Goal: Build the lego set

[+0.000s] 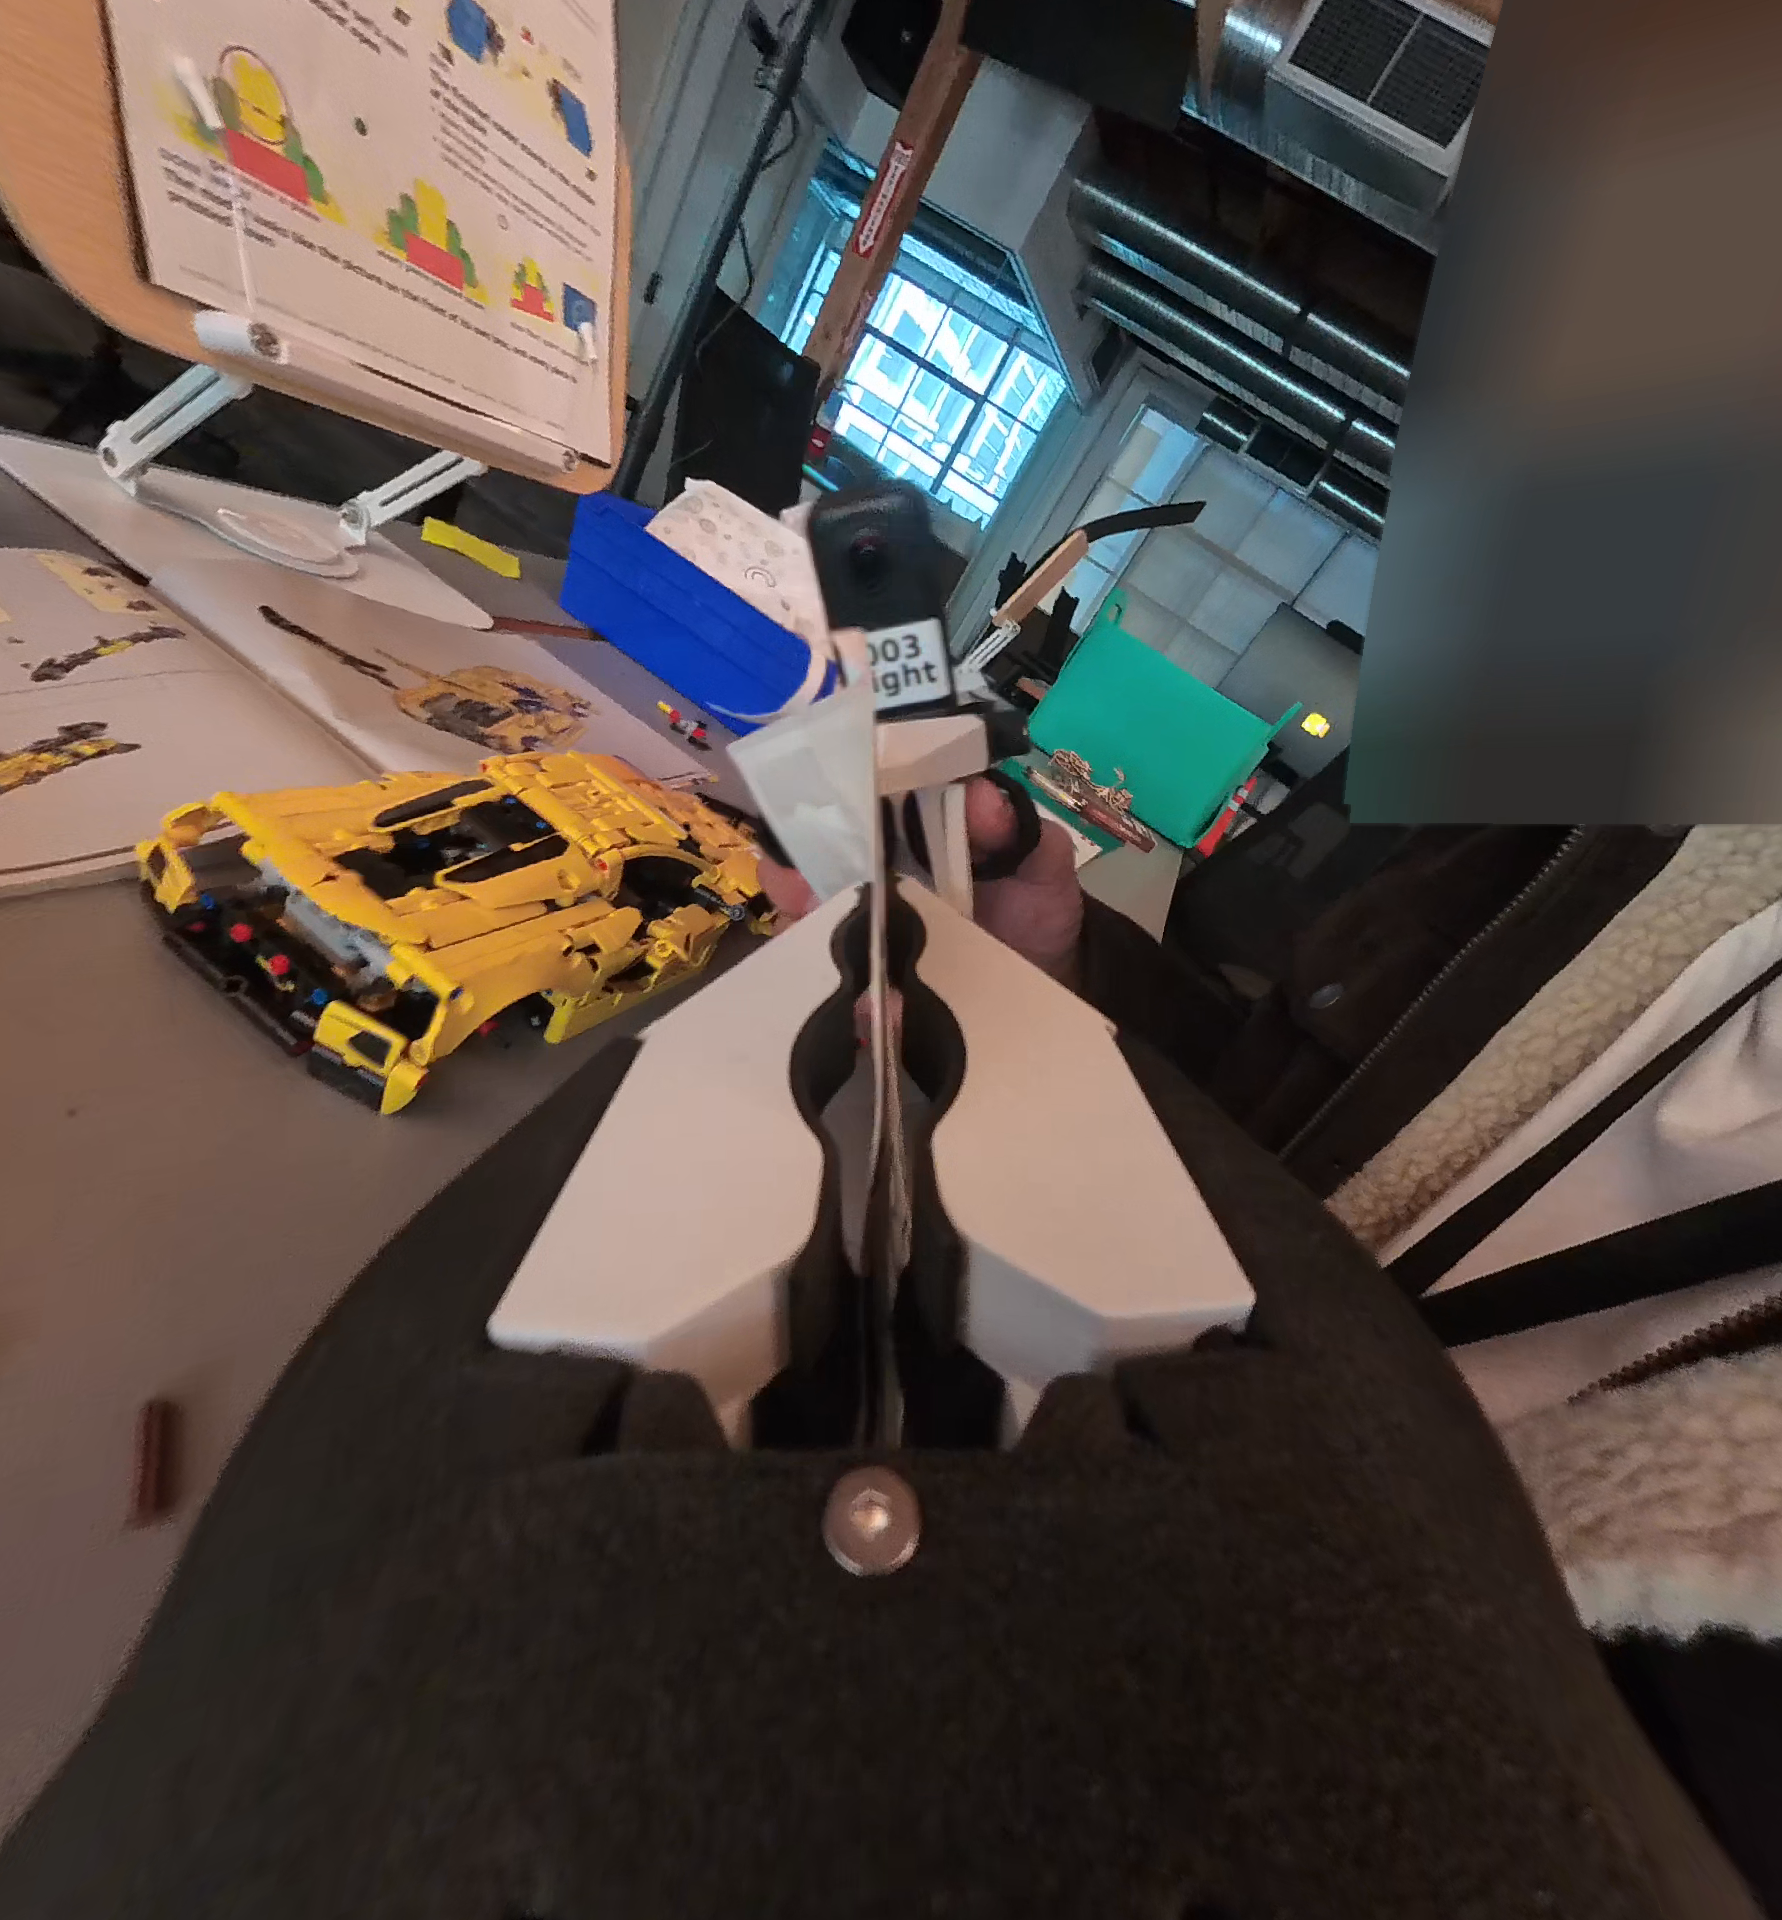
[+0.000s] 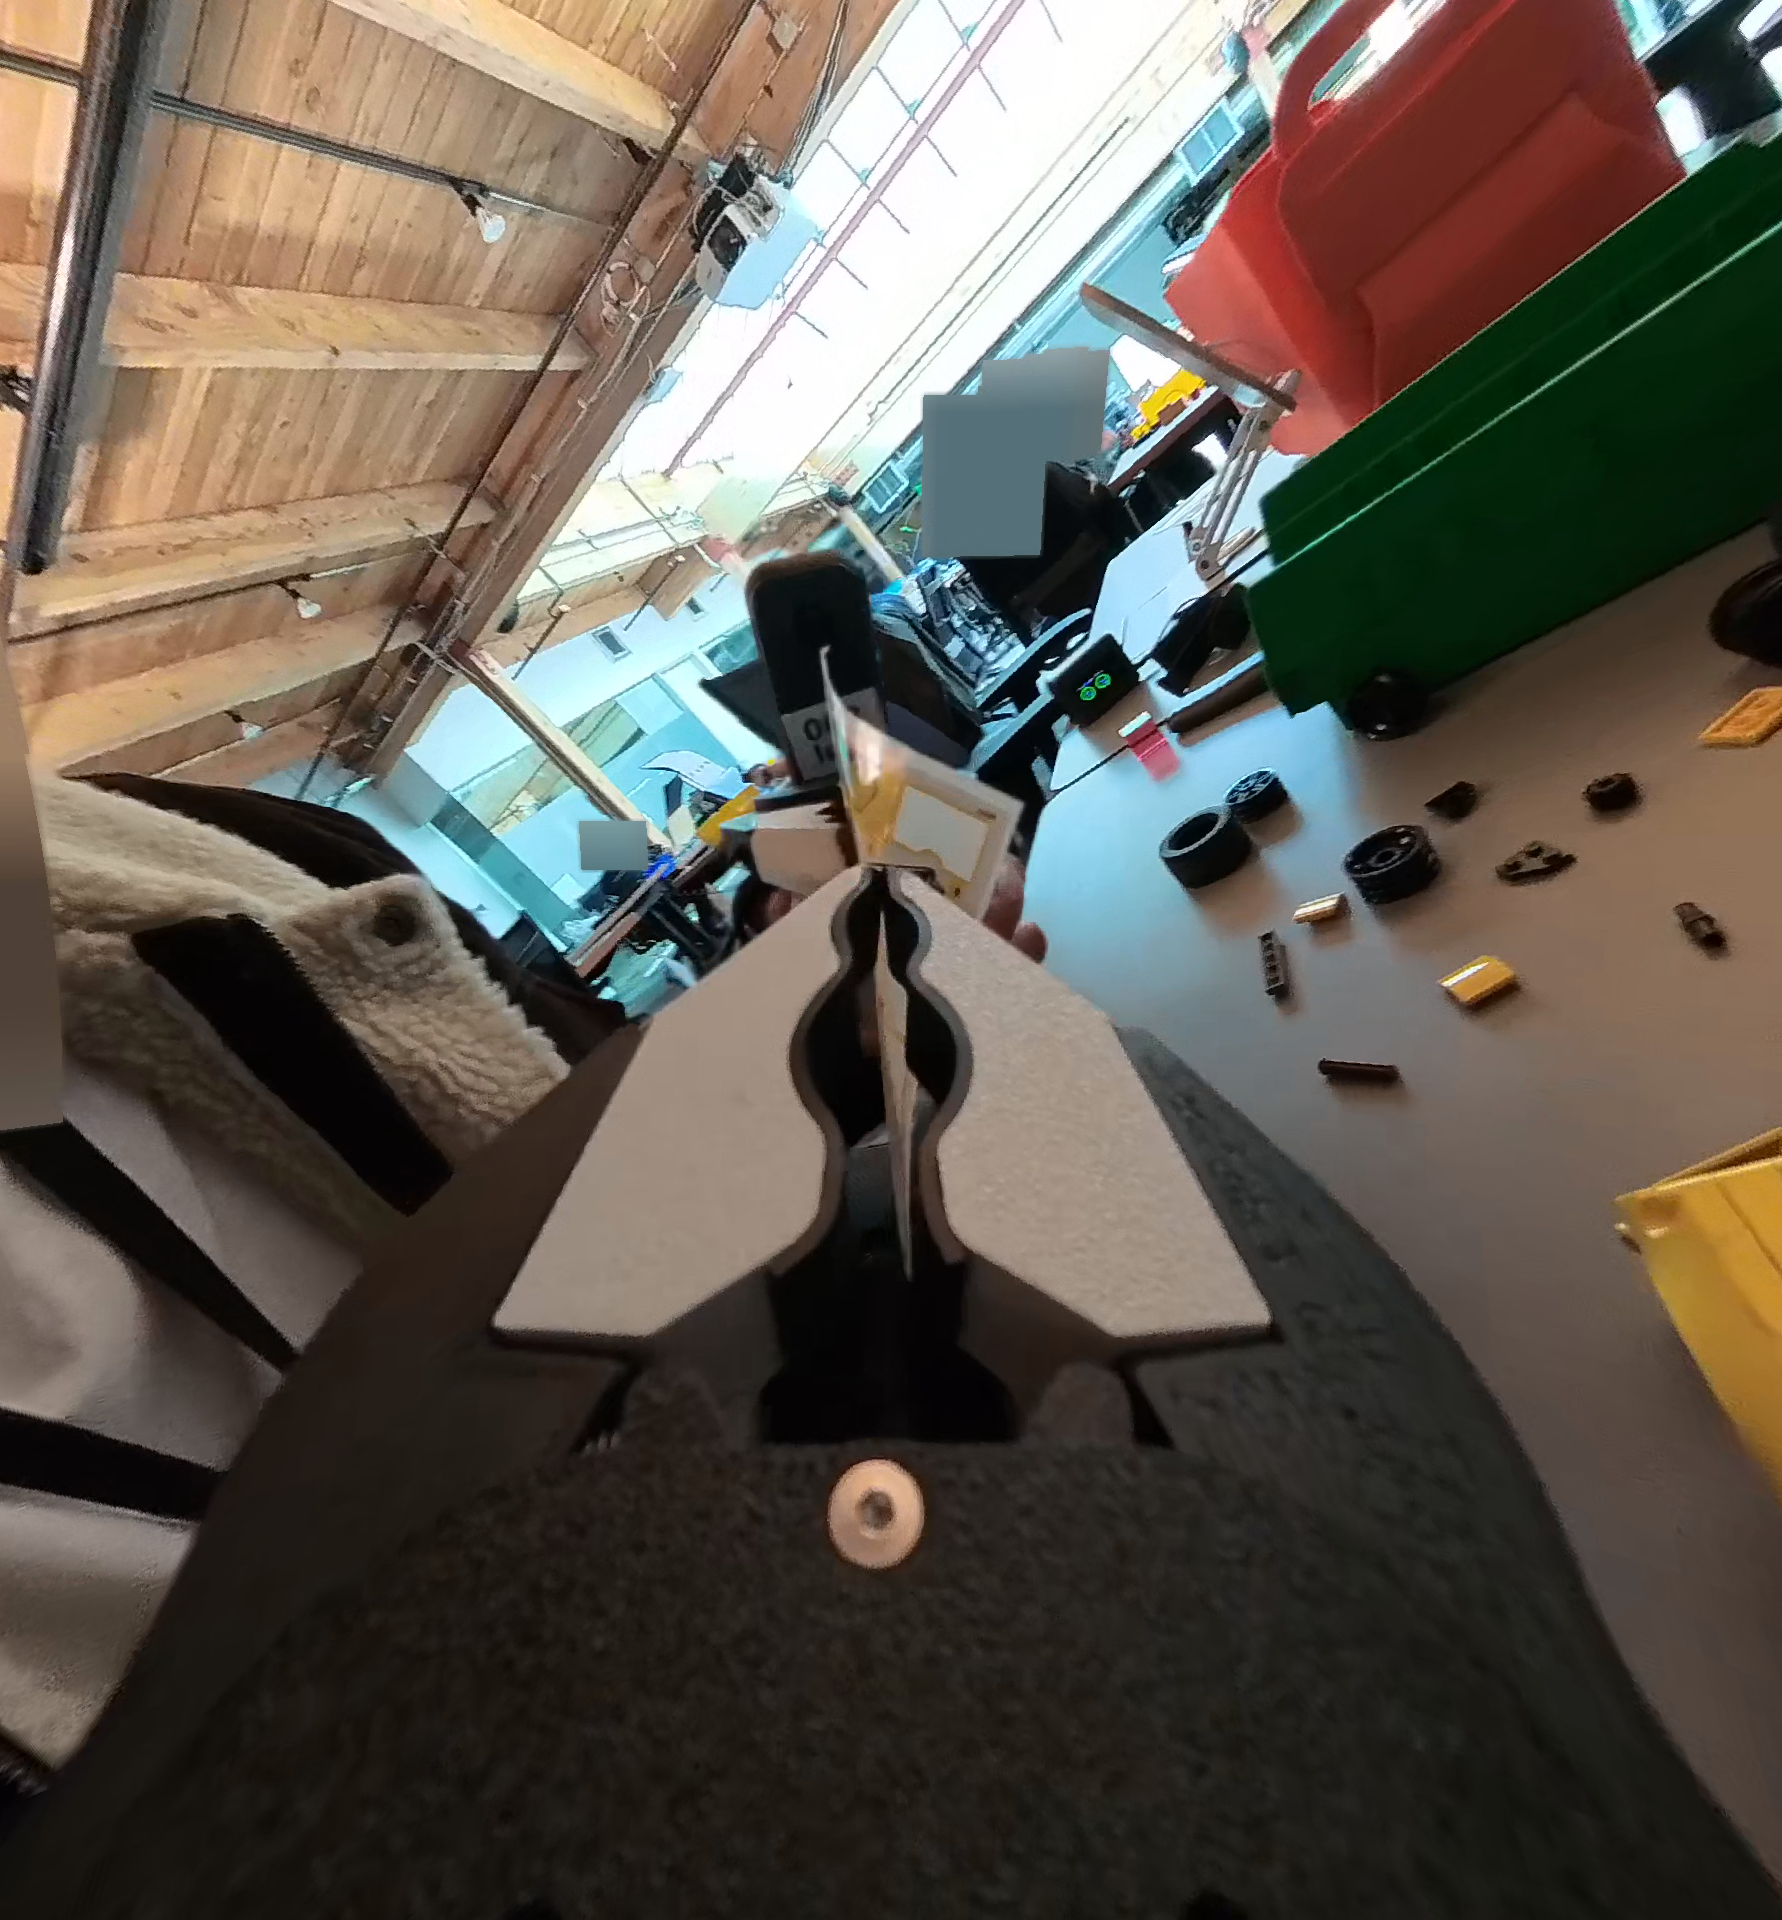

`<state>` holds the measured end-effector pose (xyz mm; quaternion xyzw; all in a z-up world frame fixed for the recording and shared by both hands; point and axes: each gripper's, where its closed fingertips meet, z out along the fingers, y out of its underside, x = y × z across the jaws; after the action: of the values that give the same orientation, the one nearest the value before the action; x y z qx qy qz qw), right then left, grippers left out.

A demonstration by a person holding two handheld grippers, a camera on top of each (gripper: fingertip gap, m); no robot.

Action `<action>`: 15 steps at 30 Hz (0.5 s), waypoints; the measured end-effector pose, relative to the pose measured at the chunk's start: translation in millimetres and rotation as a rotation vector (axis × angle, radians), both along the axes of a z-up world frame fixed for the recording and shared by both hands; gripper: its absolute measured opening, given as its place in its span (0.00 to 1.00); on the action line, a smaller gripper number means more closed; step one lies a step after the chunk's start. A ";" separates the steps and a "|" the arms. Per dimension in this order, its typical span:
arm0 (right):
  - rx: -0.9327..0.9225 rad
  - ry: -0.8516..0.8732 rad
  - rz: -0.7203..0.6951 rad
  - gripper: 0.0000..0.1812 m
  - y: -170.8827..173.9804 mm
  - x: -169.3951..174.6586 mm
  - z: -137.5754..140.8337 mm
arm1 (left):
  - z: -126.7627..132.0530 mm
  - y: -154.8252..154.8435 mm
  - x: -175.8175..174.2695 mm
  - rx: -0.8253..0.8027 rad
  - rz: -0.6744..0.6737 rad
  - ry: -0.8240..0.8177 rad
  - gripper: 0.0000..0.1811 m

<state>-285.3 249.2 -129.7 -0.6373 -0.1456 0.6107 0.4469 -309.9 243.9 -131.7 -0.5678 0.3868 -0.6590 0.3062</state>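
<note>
My left gripper is shut on the edge of a thin sticker sheet, held up in the air above the grey table. My right gripper is shut on the same sheet, whose face shows yellow and white stickers. The two grippers face each other tip to tip; the right one shows in the left wrist view. The yellow lego car sits on the table to the left, its edge also in the right wrist view.
An open instruction booklet and a stand with a printed sheet lie behind the car. A blue bin stands beyond the car. A green bin and a red bin stand at the back. Black wheels and several small loose parts lie on the table. The person's jacket is close by. Less than 4 cm separates the two grippers' tips. It is some 15 centimetres from my right tips to the yellow lego car.
</note>
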 end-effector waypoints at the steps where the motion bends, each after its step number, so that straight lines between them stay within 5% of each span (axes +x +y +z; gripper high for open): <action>1: 0.016 -0.017 -0.022 0.00 1.5 1.5 -0.2 | -2.3 3.0 -3.4 -0.013 0.017 0.007 0.00; 6: 0.148 -0.087 -0.146 0.00 6.6 10.3 7.1 | -24.5 28.1 -55.4 -0.078 0.196 0.096 0.00; 12: 0.193 -0.226 -0.139 0.00 3.4 -7.7 -6.7 | -85.1 139.7 -249.6 -0.260 0.888 0.370 0.00; 15: 0.198 -0.246 -0.133 0.00 3.3 -12.6 -10.4 | -108.3 174.9 -301.5 -0.311 0.949 0.454 0.00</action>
<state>-297.9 252.5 -140.2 -0.6682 -0.2162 0.4800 0.5257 -611.5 418.8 -240.1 -0.8464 0.0426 -0.3588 0.3913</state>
